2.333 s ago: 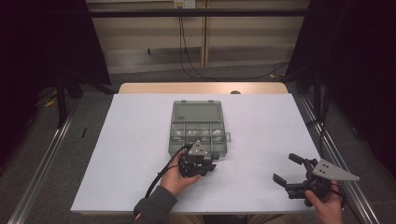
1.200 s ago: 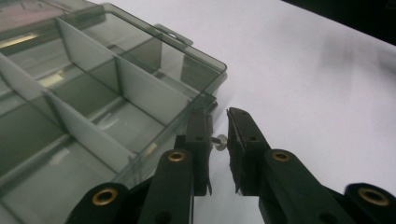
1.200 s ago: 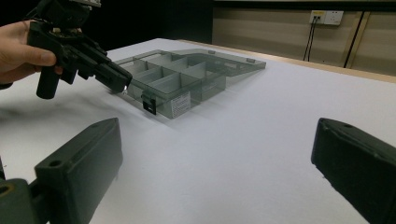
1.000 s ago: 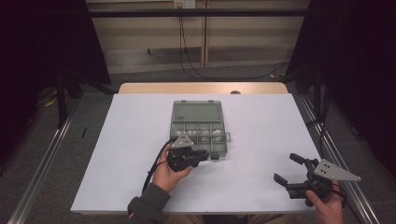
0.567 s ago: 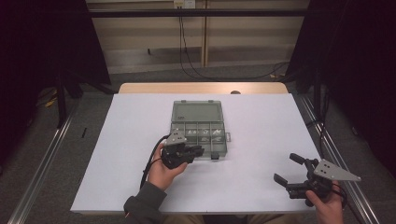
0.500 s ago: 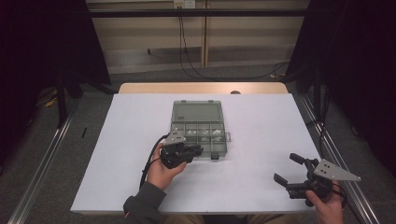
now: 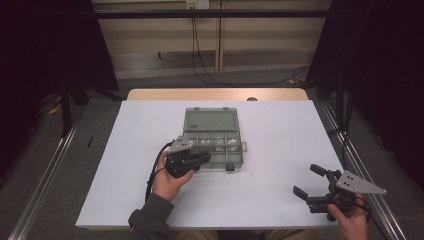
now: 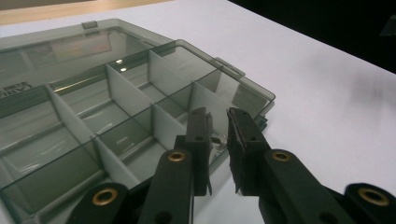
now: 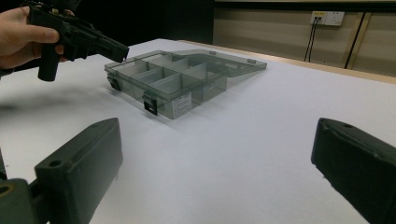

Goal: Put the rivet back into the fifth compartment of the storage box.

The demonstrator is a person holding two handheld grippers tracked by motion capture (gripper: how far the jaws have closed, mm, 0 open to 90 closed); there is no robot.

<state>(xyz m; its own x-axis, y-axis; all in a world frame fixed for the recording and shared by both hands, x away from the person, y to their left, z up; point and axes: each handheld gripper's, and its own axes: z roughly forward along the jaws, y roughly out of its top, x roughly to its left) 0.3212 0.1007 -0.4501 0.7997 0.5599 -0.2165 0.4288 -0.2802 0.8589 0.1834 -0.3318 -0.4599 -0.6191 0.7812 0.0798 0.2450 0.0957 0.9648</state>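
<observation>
A smoky grey, see-through plastic organiser box (image 7: 214, 144) with its lid folded flat behind it sits near the middle of the white table (image 7: 280, 130), with wide bare surface on every side and most of all out to the right. The left gripper (image 7: 200, 159), in the person's left hand (image 7: 170, 181), hangs over the box's near left corner; seen from its own camera (image 8: 218, 135), its black jaws stand almost together with a thin gap, over a front corner compartment, and something small and shiny (image 8: 217, 139) glints between them, though whether it is pinched cannot be told. The right gripper (image 7: 311, 181) is held low near the table's near right corner, well apart from the box, its jaws spread wide (image 9: 212, 158) and nothing between them. Against the picture from a couple of seconds back, the left gripper has slid leftward from the middle of the box's front edge to this corner, while the right one has hardly shifted.
</observation>
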